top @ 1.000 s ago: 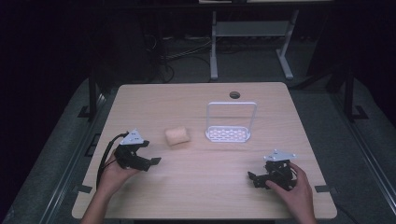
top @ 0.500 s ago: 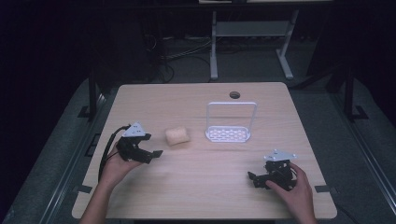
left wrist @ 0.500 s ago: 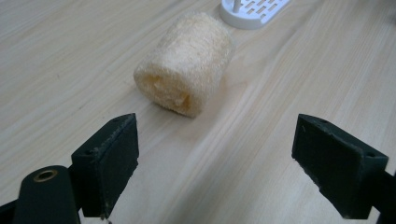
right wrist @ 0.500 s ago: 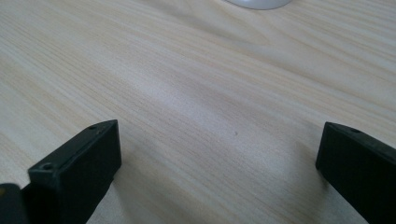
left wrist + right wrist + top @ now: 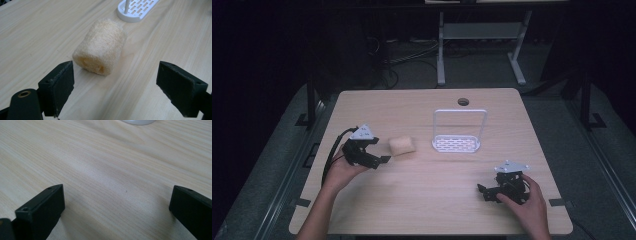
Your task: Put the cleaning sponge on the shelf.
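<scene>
A tan loofah sponge (image 5: 402,146) (image 5: 100,50), a short cylinder, lies on its side on the wooden table (image 5: 422,210), left of centre. My left gripper (image 5: 379,150) (image 5: 115,92) is open just left of it, jaws wide apart, and the sponge sits just beyond the jaw tips without touching them. A white perforated rack (image 5: 457,144) (image 5: 138,8) with an upright wire loop stands right of the sponge. My right gripper (image 5: 484,192) (image 5: 117,212) rests open near the table's front right, with bare wood between its jaws.
A round cable hole (image 5: 463,102) sits near the table's far edge. A metal stand (image 5: 482,37) and cables lie on the dark floor beyond the table. The rack's rim (image 5: 137,122) shows at the top of the right gripper view.
My left gripper has moved forward and right, closing in on the loofah sponge. The right gripper has stayed put.
</scene>
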`<state>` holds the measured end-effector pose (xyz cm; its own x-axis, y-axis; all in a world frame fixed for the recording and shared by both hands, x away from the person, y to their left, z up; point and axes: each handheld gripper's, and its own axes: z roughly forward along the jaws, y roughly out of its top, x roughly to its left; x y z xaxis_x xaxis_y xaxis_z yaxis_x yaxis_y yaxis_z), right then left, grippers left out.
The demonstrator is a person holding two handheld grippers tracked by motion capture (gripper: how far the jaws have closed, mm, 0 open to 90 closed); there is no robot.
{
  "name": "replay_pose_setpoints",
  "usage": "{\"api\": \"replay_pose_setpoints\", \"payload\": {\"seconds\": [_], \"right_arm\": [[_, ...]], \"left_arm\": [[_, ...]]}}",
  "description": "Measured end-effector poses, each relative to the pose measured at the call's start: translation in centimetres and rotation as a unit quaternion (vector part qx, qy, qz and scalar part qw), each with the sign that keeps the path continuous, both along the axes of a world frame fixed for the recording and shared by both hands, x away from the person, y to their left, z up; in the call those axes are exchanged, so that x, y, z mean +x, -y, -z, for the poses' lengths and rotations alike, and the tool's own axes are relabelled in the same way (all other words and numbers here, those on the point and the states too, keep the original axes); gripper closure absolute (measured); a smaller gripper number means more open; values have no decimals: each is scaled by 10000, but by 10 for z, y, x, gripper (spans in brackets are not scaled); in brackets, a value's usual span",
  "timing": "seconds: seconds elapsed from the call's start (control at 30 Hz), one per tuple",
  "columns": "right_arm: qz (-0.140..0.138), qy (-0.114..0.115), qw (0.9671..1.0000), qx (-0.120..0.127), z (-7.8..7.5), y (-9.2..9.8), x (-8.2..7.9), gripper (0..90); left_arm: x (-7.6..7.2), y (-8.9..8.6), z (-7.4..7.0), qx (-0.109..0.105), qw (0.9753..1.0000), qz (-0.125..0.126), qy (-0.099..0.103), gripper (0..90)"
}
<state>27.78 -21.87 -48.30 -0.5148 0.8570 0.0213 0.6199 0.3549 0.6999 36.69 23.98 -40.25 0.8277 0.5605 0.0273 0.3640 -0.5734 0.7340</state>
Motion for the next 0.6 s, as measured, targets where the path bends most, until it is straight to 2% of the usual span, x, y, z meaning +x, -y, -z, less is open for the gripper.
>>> {"api": "replay_pose_setpoints", "payload": {"seconds": [0.33,0.6], "right_arm": [[0,0,10000,2,0,0,0,0],[6,2,10000,4,0,0,0,0]], "left_arm": [[15,5,-5,17,9999,25,146,137],[30,15,-3,-5,9999,130,53,138]]}}
